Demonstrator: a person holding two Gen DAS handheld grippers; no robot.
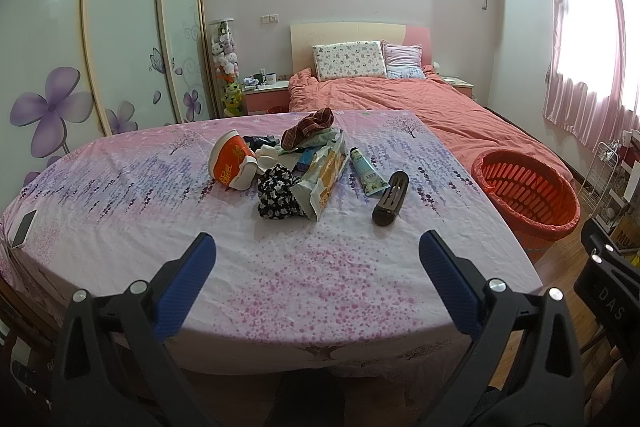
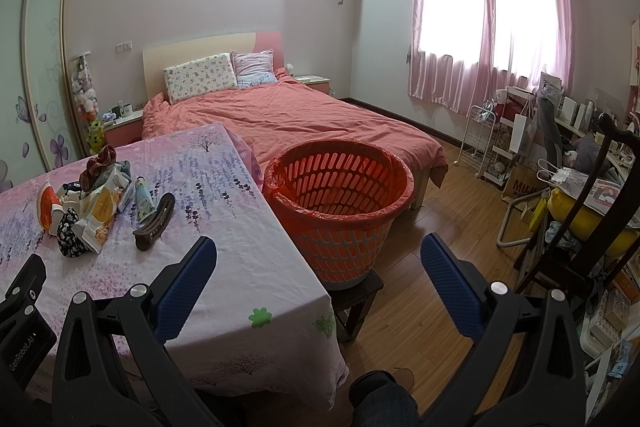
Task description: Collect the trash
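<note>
Bedroom: coral-covered bed [image 2: 288,115], pink curtains [image 2: 488,7], wood floor [image 2: 432,211].

A bed [image 2: 304,115] with a coral duvet stands beyond the worktop [image 1: 280,267] — two pillows [image 2: 200,77] at its headboard. Pink curtains [image 2: 488,7] cover the window.

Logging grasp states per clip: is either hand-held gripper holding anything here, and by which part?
Nothing is held. The left hand-held gripper and right hand-held gripper are both open and empty, short of the clutter on the table.
</note>
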